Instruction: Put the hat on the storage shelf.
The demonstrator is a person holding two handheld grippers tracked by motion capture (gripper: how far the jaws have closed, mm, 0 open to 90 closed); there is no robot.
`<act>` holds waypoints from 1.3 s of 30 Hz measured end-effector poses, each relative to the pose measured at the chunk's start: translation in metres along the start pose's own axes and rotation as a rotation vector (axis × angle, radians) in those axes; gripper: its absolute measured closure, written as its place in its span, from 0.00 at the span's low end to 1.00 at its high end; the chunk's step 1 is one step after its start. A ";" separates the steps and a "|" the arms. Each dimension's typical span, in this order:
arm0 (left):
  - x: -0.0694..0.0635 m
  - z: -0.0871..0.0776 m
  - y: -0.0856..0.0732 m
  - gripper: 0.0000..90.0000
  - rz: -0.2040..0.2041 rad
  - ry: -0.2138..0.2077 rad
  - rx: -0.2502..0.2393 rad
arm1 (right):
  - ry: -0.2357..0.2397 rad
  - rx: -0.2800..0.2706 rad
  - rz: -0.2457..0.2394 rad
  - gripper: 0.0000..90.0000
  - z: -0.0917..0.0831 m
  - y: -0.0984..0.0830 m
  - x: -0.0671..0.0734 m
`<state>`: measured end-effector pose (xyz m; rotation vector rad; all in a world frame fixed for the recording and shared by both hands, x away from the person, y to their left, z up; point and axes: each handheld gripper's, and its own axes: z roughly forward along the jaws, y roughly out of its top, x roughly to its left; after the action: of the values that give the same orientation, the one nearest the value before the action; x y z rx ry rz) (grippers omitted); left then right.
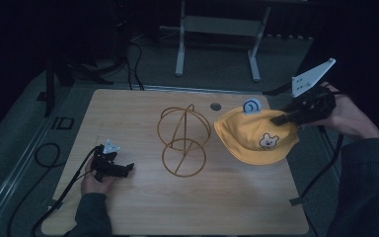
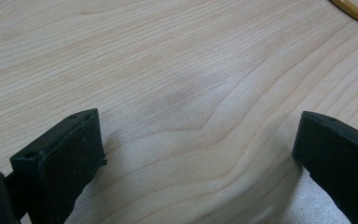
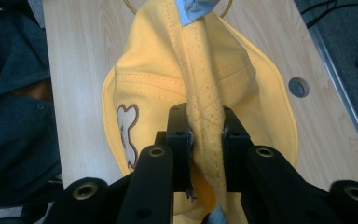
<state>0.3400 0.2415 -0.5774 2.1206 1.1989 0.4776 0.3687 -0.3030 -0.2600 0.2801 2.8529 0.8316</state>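
Lifting the yellow hat (image 1: 254,136) toward the wire stand (image 1: 183,140).
Right gripper (image 3: 206,140) fingers are clamping a pinched fold of the hat above the tabletop (image 1: 143,207); left gripper (image 1: 121,169), fingers apart, is resting. Next, probably draping it centred over the stand.

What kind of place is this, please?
Probably a lab or workshop for recording: a plain wooden table in a dark room, cables on the grey floor, and a metal stand behind.
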 end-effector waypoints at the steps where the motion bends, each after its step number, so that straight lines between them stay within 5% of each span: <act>1: 0.000 0.000 0.000 0.02 0.001 0.000 0.001 | -0.002 -0.004 0.000 0.87 -0.001 0.001 0.000; 16: 0.000 0.000 0.000 0.02 0.001 0.000 0.001 | -0.018 -0.033 -0.010 0.87 -0.011 0.020 -0.002; 30: 0.000 0.000 0.000 0.02 0.002 0.000 0.001 | -0.024 -0.112 -0.042 0.87 -0.005 0.043 -0.002; 39: 0.000 0.000 0.000 0.02 0.002 0.000 0.001 | -0.022 -0.114 -0.055 0.87 0.006 0.060 -0.004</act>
<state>0.3401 0.2417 -0.5773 2.1224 1.1977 0.4778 0.3821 -0.2507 -0.2322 0.1948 2.7661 0.9698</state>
